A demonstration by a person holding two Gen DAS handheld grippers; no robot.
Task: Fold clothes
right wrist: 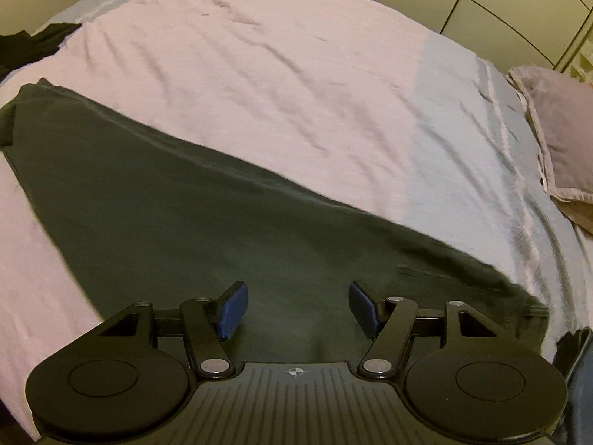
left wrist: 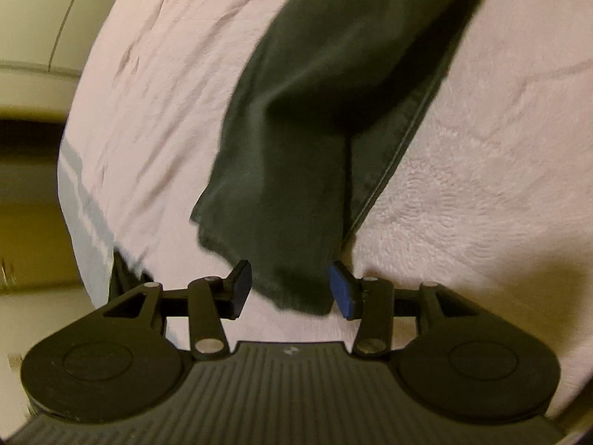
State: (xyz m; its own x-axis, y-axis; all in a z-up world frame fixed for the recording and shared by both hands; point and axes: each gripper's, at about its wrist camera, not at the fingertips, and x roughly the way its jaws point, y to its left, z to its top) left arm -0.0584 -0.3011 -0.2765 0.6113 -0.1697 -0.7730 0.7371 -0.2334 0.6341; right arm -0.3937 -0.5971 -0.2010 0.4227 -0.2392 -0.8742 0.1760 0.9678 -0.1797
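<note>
dark green cotton garment point(right wrist: 192, 222) spread flat across pink textured bedspread point(right wrist: 259, 74), running from far left to near right in the right wrist view. right gripper point(right wrist: 298, 309) hovering over the cloth's near part, blue-padded jaws wide apart, clasping nothing. left gripper point(left wrist: 292, 289) likewise spread wide, a narrow hem end of the dark green garment point(left wrist: 326, 111) lying between its pads, not pinched. pale blue sheet point(right wrist: 463, 118) at the right, mauve pillow point(right wrist: 563, 137) far right, heap of black clothing point(right wrist: 33, 42) far left at the bed's edge.
</note>
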